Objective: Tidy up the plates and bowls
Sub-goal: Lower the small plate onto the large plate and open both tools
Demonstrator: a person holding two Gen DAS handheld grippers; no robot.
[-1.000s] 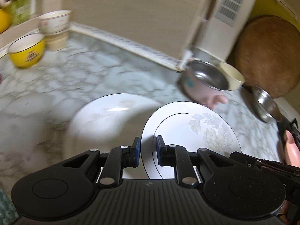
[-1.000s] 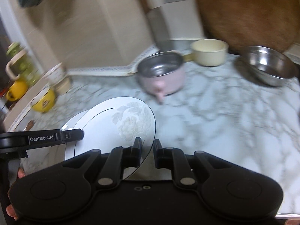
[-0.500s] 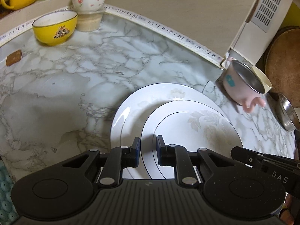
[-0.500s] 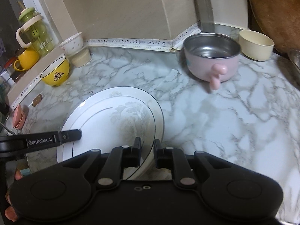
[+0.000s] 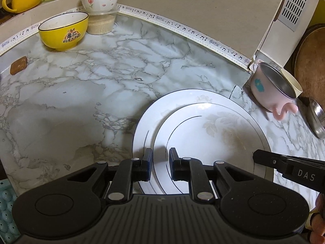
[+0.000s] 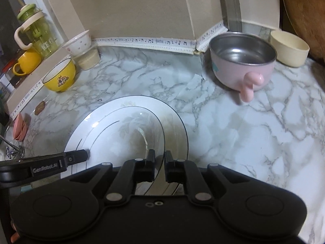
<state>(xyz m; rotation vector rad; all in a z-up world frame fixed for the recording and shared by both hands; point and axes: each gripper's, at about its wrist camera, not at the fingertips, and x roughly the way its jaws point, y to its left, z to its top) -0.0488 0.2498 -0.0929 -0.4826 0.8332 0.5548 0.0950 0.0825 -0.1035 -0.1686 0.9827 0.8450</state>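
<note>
- The top plate (image 5: 213, 134) lies nested on the bottom plate (image 5: 146, 126), both on the marble counter (image 5: 81, 93), in front of the two grippers.
- The left gripper (image 5: 160, 163) has its fingers narrowly apart, straddling the near left rim of the top plate; whether the pads press it, I cannot tell.
- The right gripper (image 6: 159, 165) has its fingers close together around the near right rim of the top plate (image 6: 126, 134), seemingly clamped on it.
- A pink pot (image 6: 241, 61) stands at the back right, a cream bowl (image 6: 289, 47) just behind it.
- A yellow bowl (image 5: 64, 31) sits at the back left, near a flowered bowl (image 5: 99, 0) that rests on a tub.
</note>
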